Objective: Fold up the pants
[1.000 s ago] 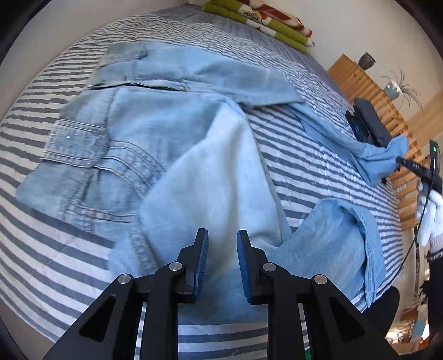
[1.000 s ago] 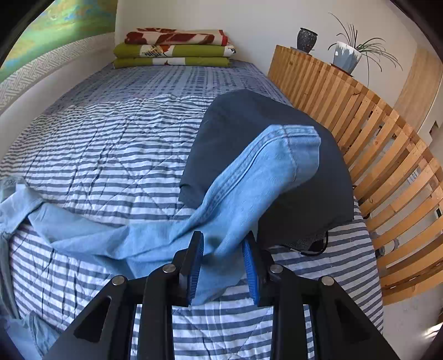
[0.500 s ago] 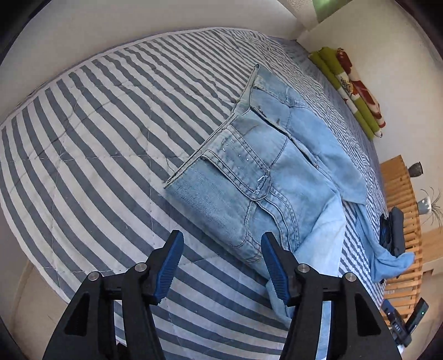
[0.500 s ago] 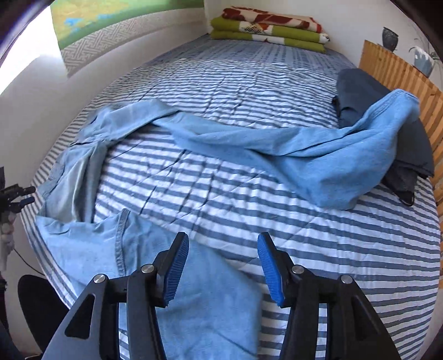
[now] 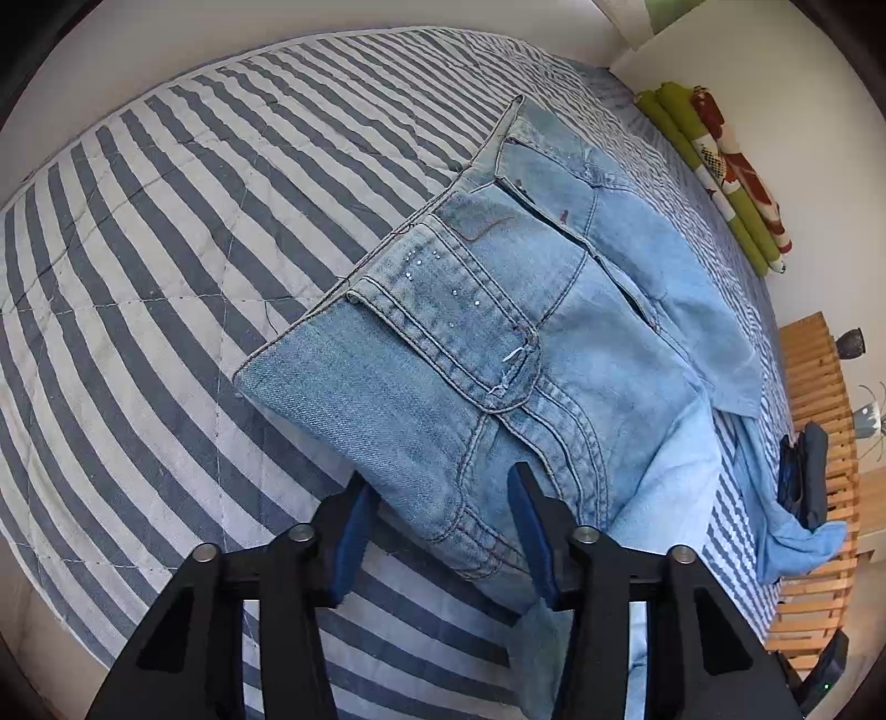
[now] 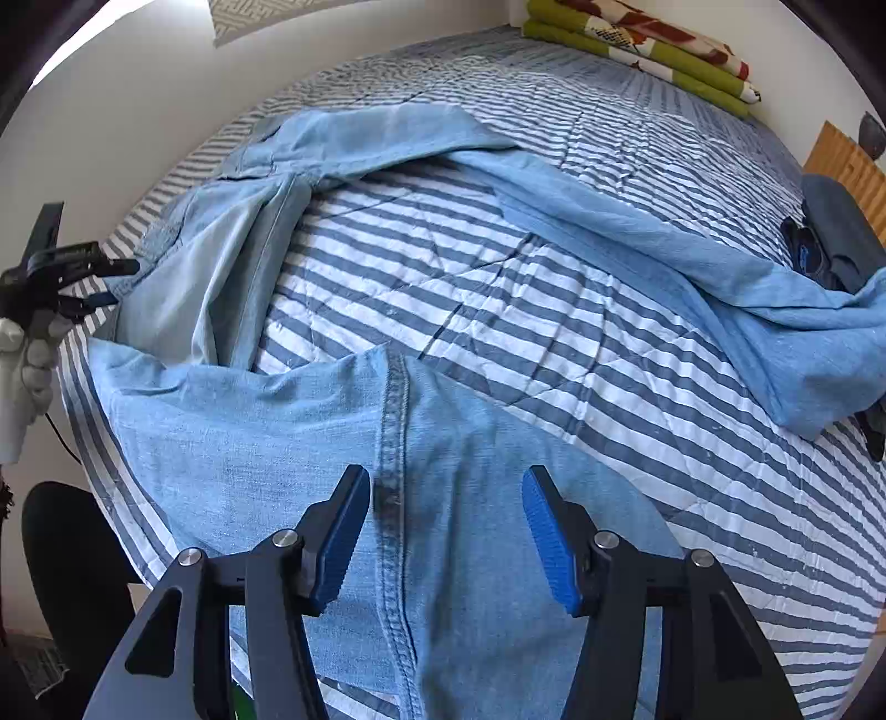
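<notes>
Both of my grippers have swung away from the far trouser leg they were near a second ago and now hang over the near side of the bed (image 5: 138, 266). My left gripper (image 5: 437, 531) has just narrowed its fingers around the hip edge of the jeans (image 5: 498, 343) at lower centre of its view; the denim sits between the blue pads, but I cannot tell that they press it, so I read it as released. My right gripper (image 6: 446, 531) has just been opening and hovers, fingers spread and empty, over the near leg and its side seam (image 6: 394, 443) at lower centre of its view. The jeans lie sprawled across the striped bed, waistband toward the left of the left view, one leg trailing to a dark garment (image 6: 841, 238) by the wooden slats at right, where its hem is draped. Folded blankets (image 6: 642, 39) sit at the far end. To fold well, I judge, I should pinch both layers at the hip and the near leg's seam together, then carry that leg flat onto the other.
</notes>
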The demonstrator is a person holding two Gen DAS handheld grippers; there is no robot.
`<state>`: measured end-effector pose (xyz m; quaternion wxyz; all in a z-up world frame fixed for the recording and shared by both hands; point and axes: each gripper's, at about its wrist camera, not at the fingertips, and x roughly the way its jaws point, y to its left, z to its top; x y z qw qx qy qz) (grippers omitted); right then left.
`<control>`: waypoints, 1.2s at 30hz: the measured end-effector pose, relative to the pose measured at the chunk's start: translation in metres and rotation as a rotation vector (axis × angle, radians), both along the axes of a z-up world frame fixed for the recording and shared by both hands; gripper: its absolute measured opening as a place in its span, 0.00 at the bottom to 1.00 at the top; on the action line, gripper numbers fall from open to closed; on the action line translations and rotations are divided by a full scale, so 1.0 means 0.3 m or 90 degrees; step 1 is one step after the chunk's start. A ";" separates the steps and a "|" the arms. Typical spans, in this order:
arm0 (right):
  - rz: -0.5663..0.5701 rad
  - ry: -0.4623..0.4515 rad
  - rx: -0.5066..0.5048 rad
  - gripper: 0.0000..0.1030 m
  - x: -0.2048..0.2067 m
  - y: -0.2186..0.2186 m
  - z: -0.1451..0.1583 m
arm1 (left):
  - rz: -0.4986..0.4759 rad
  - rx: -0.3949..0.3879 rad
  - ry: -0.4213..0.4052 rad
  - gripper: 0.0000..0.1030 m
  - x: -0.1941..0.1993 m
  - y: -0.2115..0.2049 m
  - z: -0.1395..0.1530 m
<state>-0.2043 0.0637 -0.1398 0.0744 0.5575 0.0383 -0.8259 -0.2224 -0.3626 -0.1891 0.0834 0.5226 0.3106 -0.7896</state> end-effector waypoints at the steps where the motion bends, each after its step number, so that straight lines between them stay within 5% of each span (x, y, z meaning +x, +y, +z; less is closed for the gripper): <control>1: 0.008 -0.006 0.032 0.54 -0.004 -0.022 -0.017 | -0.001 -0.014 -0.004 0.26 -0.002 0.002 -0.001; 4: 0.016 -0.004 0.105 0.54 0.001 -0.034 -0.049 | -0.009 -0.019 0.008 0.12 0.003 -0.003 0.005; 6: 0.006 -0.007 0.092 0.33 0.014 0.010 -0.041 | -0.010 -0.019 0.021 0.10 0.011 -0.007 0.017; 7: -0.007 -0.011 0.084 0.10 0.023 0.039 -0.031 | -0.006 -0.013 0.029 0.08 0.014 -0.011 0.025; 14: -0.094 0.077 0.101 0.08 0.091 0.248 0.174 | 0.016 -0.006 0.083 0.07 0.011 -0.057 0.143; 25: -0.278 0.280 0.243 0.08 -0.007 0.546 0.577 | 0.023 -0.041 0.154 0.06 -0.111 -0.151 0.455; 28: -0.336 0.302 0.216 0.08 -0.010 0.630 0.661 | 0.019 -0.073 0.160 0.06 -0.132 -0.185 0.537; 33: -0.335 0.282 0.166 0.08 0.096 0.664 0.652 | 0.007 -0.079 0.173 0.07 -0.063 -0.248 0.576; 36: -0.320 0.251 0.150 0.08 0.205 0.638 0.557 | 0.000 -0.077 0.140 0.07 0.033 -0.274 0.479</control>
